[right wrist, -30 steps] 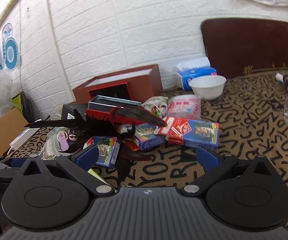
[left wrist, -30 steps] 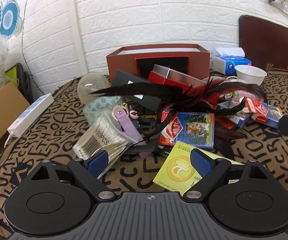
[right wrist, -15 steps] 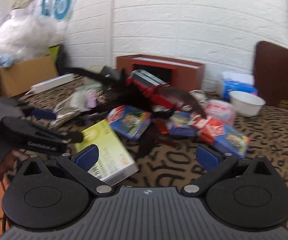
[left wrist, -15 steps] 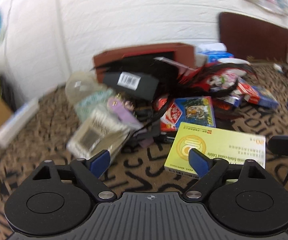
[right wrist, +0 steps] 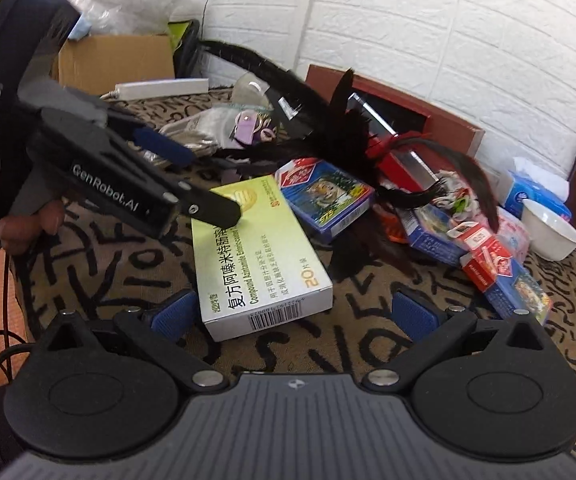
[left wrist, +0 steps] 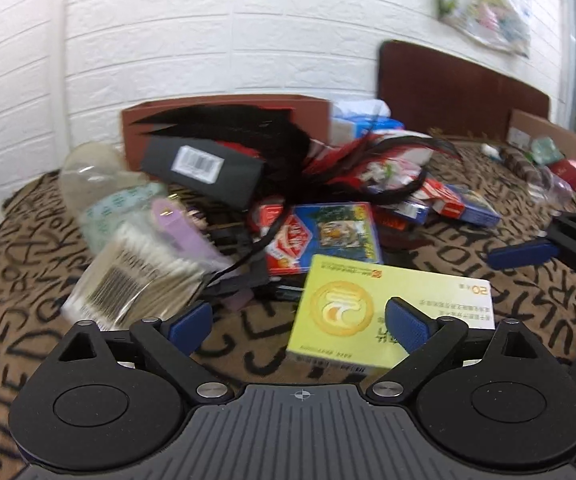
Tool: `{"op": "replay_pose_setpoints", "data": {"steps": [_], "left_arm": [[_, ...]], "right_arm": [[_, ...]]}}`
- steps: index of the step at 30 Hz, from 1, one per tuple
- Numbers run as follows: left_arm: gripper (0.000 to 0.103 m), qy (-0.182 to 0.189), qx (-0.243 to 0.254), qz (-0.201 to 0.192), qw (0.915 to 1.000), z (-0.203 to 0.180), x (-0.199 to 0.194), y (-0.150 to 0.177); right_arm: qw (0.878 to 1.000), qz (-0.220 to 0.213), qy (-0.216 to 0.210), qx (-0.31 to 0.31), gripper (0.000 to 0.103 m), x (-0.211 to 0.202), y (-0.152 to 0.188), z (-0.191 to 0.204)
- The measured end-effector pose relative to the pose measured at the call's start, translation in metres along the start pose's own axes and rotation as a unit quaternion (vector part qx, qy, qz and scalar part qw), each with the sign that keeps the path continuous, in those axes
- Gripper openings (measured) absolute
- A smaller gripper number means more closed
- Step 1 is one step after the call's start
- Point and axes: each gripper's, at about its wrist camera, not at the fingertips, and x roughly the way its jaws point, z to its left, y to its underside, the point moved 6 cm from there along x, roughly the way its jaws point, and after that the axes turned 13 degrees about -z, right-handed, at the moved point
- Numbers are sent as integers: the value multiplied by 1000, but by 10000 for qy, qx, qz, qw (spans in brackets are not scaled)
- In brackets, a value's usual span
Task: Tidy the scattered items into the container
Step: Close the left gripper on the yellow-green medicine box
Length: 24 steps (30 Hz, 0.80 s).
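A yellow-green medicine box lies flat at the near edge of the pile; it also shows in the right wrist view. My left gripper is open, its right finger over the box. My right gripper is open just in front of the box's barcode end. The brown-red container box stands at the back, also in the right wrist view. Black feathers, a black box, card packs and a cotton swab bag lie scattered between.
A white bowl and a tissue pack sit at the right. A cardboard box and a white power strip are at the left. The patterned cloth covers the surface. The left gripper body crosses the right wrist view.
Both grippers have swung toward the yellow-green medicine box and come closer to it. The right gripper has turned left, bringing the left gripper into its view.
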Motion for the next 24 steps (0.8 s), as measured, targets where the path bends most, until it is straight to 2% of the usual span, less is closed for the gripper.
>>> {"op": "replay_pose_setpoints", "data": {"steps": [2,4,7,9,10,11,16,18,21,24], "left_arm": [[103,165,187,32,9997,-5,7,-2],[103,488,200,97,9986,-10,13,-4],[103,1329,-70,442,9901,-18,24,1],[102,1555,-157,548,9862,-21,30,4],[102,1624,-165,545,9851,-23,31,5],[102,1686,-143,544,9841,-24,32,6],[101,1565,211,329,9869,-36,27,3],[93,1413,357,117,9893,-39,26,-1],[87,1322,233,46,9909,-35,26,-4],[85,1390,-26,125,9902,-29,27,-4]], "right_arm": [[9999,-9,-108,-9,103,5,1,1],[9996,-33,-268,38,103,9,2,0],[9983,-82,-556,124,101,11,1,-4],[9979,-15,-629,129,92,14,1,-6],[9970,9,-749,206,84,14,1,-7],[9962,37,-822,282,82,15,1,-7],[9962,103,-834,222,82,17,0,-5],[9963,44,-835,205,73,16,-1,-4],[9964,28,-795,296,73,16,-1,-7],[9964,88,-812,228,73,15,0,-7]]}}
